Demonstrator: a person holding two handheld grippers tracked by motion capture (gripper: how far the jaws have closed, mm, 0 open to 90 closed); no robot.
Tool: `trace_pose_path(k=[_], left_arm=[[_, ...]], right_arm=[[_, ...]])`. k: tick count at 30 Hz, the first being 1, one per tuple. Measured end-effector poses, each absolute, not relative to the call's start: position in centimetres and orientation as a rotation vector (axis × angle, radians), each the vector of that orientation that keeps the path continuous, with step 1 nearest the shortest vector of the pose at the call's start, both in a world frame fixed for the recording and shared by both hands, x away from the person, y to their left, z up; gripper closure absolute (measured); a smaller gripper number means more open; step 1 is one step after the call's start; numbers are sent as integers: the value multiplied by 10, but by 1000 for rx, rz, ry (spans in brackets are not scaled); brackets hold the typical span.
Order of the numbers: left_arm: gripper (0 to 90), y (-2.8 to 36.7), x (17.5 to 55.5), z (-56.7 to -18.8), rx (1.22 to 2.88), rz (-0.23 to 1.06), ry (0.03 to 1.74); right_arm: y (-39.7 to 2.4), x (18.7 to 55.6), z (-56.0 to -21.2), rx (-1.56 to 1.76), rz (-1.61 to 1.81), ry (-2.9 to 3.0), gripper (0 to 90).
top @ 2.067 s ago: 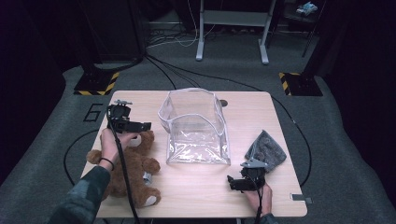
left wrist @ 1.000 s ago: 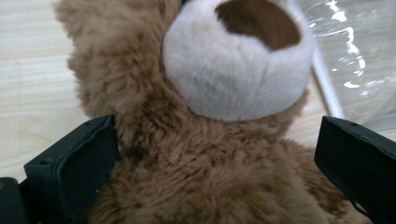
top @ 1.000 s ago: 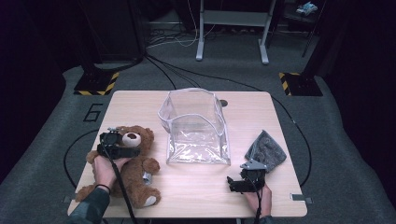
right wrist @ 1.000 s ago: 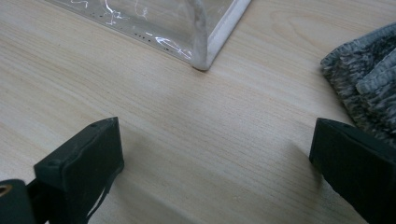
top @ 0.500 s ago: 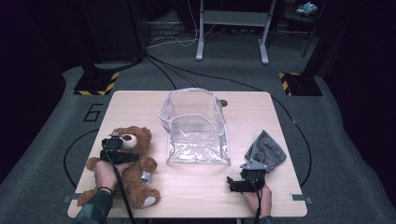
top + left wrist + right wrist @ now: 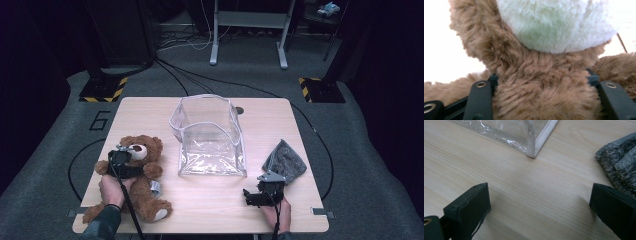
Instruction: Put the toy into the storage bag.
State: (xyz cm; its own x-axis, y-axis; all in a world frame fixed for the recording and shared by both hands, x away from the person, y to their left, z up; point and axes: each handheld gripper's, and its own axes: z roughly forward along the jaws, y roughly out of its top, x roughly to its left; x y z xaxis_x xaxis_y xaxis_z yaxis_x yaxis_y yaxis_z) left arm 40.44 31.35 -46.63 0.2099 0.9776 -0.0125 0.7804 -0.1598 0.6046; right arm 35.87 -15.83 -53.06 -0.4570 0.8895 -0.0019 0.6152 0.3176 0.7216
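Two grippers are being held over a pale wooden table (image 6: 280,120), one in each hand; the left gripper (image 6: 121,159) is being pressed down over a brown teddy bear (image 6: 145,172) that is lying on its back at the table's left side, near the front edge, with its head pointing away from the person; in the left gripper view the bear's neck (image 6: 541,82), just under the white muzzle (image 6: 554,22), is being squeezed between the two black jaws, which have just been closing and are now being bedded into the fur on both sides, so the bear is being grasped at the neck; the left hand (image 6: 113,190) is being kept behind the gripper, over the bear's body; the right gripper (image 6: 257,196) is being rested near the front right of the table, with its jaws being kept wide apart and nothing being held between them, bare wood being seen in the gap in the right gripper view; a clear plastic bag (image 6: 210,137) is being left standing open in the middle of the table, well apart from the bear; a grey knitted cloth (image 6: 286,161) is lying just beside the right gripper, on its far right.
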Motion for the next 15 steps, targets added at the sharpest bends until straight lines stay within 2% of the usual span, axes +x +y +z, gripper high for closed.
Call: trace_pose_path(k=[5,15], left_arm=[[451,319,398,-457,1977,536,1583],[477,323,388,-427,1843,628,1489]], right_arm=[[-159,359,-530,1344,937,2185,31],[-159,359,-530,1345,938,2184,34]])
